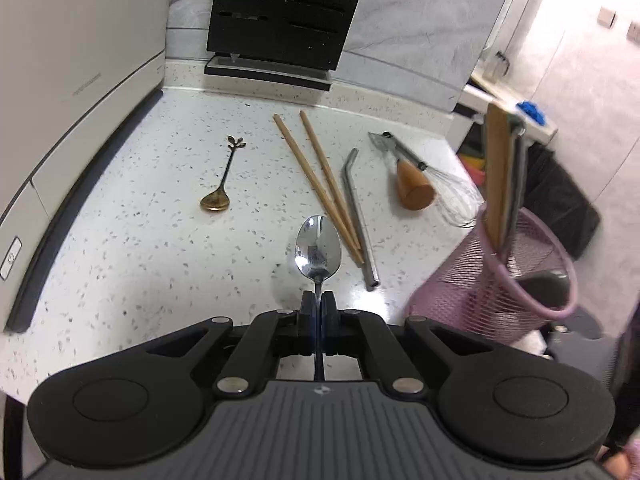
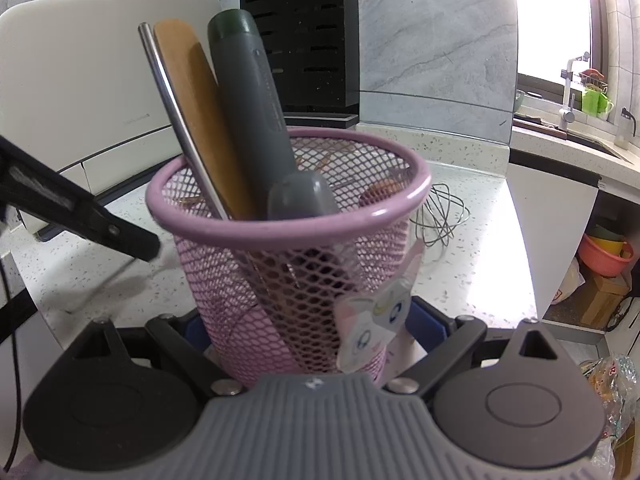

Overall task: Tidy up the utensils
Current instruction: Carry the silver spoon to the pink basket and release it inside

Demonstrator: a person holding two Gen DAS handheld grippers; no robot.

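While we look along the fingers of each tool, this is what we find, from the claws outward:

Left gripper (image 1: 319,300): clamped tight on the neck of the silver spoon (image 1: 318,249) — the pads meet on the thin handle, and the bowl sticks out ahead over the speckled counter (image 1: 140,240). We cannot tell whether the bowl touches the counter.

Right gripper (image 2: 316,332): its jaws stand wide on either side of the pink mesh basket (image 2: 288,216), blue pads against the lower wall, so we read it as gripping the basket.

Basket contents: a wooden spatula (image 2: 192,92), a steel handle (image 2: 168,92), a tall grey-green handle (image 2: 252,92) and a shorter grey one (image 2: 300,196), all leaning upright.

Beside the spoon: a pair of wooden chopsticks (image 1: 320,176) and a bent metal straw (image 1: 356,208), lying just to its right, side by side.

Further right: a whisk (image 1: 436,184) with a wooden-handled tool (image 1: 412,184) lying across it, near the basket.

Further left: a small gold spoon (image 1: 220,188) with a leaf-shaped end, well apart from the rest.

Back of counter: a black knife block (image 1: 280,16) against the grey wall — a white appliance (image 1: 60,80) stands to the left.
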